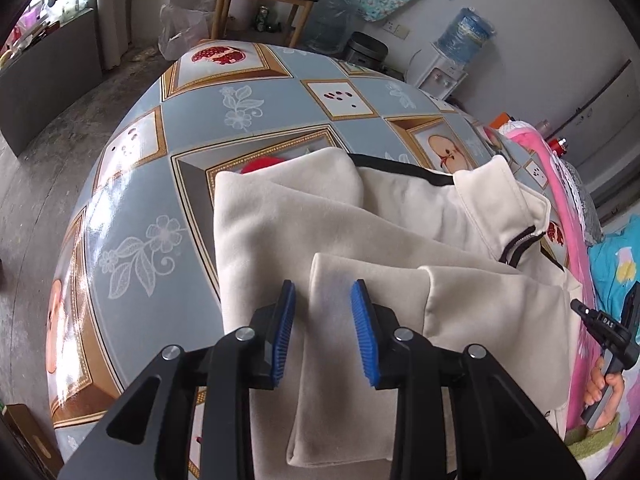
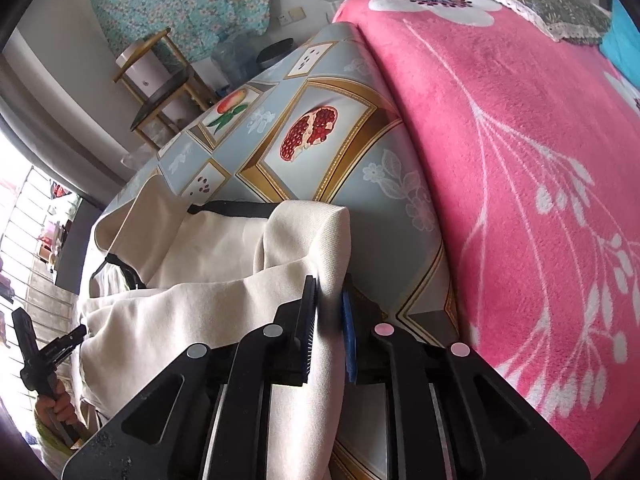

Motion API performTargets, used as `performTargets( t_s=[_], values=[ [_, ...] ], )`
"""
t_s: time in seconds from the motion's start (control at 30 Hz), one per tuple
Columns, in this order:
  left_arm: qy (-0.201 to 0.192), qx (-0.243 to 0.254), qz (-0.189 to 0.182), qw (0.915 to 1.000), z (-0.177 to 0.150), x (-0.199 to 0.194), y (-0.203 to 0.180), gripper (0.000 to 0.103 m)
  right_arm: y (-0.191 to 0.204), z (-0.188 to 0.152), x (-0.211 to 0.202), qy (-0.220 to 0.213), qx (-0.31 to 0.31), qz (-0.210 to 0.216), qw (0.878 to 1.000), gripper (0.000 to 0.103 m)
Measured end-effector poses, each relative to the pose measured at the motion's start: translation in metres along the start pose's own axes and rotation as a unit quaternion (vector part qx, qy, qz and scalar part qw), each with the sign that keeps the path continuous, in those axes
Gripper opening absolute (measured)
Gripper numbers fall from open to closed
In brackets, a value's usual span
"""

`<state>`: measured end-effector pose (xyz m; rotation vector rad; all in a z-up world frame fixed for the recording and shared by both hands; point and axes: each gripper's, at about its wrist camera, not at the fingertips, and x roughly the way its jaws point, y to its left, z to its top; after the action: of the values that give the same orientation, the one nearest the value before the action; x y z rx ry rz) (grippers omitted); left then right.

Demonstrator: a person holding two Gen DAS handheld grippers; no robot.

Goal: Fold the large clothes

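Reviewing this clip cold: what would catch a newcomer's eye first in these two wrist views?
First, the cream zip-front garment with black trim, lying rumpled on the glossy blue-grey tablecloth printed with framed fruit. Next, the bright pink floral fleece blanket filling the right of the right-wrist view. The right gripper pinches a fold of the garment, while the left gripper stands open over it.

Both views are bright with daylight. In the right wrist view a barred window [image 2: 24, 216] at nine o'clock is blown out to white. In the left wrist view white glare streaks the glossy surface [image 1: 92, 216] at nine o'clock. Shadows are soft. Fisheye distortion bulges straight edges, and black vignette fills the corners. Focus is sharp at the centre and softer toward the rim.
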<state>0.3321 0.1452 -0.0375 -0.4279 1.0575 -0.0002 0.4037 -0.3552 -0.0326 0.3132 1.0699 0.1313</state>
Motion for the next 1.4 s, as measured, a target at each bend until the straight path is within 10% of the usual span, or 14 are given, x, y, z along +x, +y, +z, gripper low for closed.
performTargets(
  t_s=[0.13, 0.37, 0.53, 0.77, 0.9, 0.97, 1.13, 1.3, 1.4],
  values=[
    [-0.019, 0.022, -0.008, 0.9996, -0.001, -0.001, -0.007, 0.008, 0.002, -0.001, 0.000, -0.005, -0.004, -0.008, 1.000, 0.007],
    [-0.119, 0.045, 0.019, 0.9916, -0.012, -0.065, -0.012, 0.007, 0.009, -0.003, -0.004, -0.022, -0.020, -0.018, 0.999, 0.006],
    [-0.052, 0.014, 0.032, 0.9980, -0.018, -0.034, 0.017, 0.007, 0.017, -0.004, 0.004, -0.022, -0.037, -0.024, 0.999, 0.006],
    [-0.064, 0.012, 0.021, 0.9977, -0.013, -0.025, 0.016, 0.008, 0.018, -0.001, 0.010, -0.018, -0.039, -0.035, 0.998, 0.007],
    [-0.056, 0.000, 0.015, 0.9983, -0.012, -0.025, 0.023, 0.014, 0.019, -0.002, -0.001, -0.021, -0.043, -0.047, 0.998, 0.047],
    [-0.081, -0.026, 0.022, 0.9961, -0.012, -0.042, 0.036, 0.031, 0.025, -0.006, -0.025, -0.052, -0.059, -0.086, 0.993, 0.051],
    [-0.134, -0.007, -0.001, 0.9910, -0.022, -0.089, 0.039, 0.032, 0.073, -0.051, -0.068, -0.086, -0.197, -0.111, 0.970, 0.050],
    [-0.062, 0.107, -0.033, 0.9918, -0.045, -0.074, -0.010, 0.036, 0.108, -0.111, -0.054, -0.032, -0.272, -0.071, 0.959, 0.050],
    [0.004, 0.143, 0.034, 0.9891, -0.063, -0.032, -0.024, 0.043, 0.100, -0.129, -0.023, 0.018, -0.252, -0.080, 0.964, 0.050]
  ],
)
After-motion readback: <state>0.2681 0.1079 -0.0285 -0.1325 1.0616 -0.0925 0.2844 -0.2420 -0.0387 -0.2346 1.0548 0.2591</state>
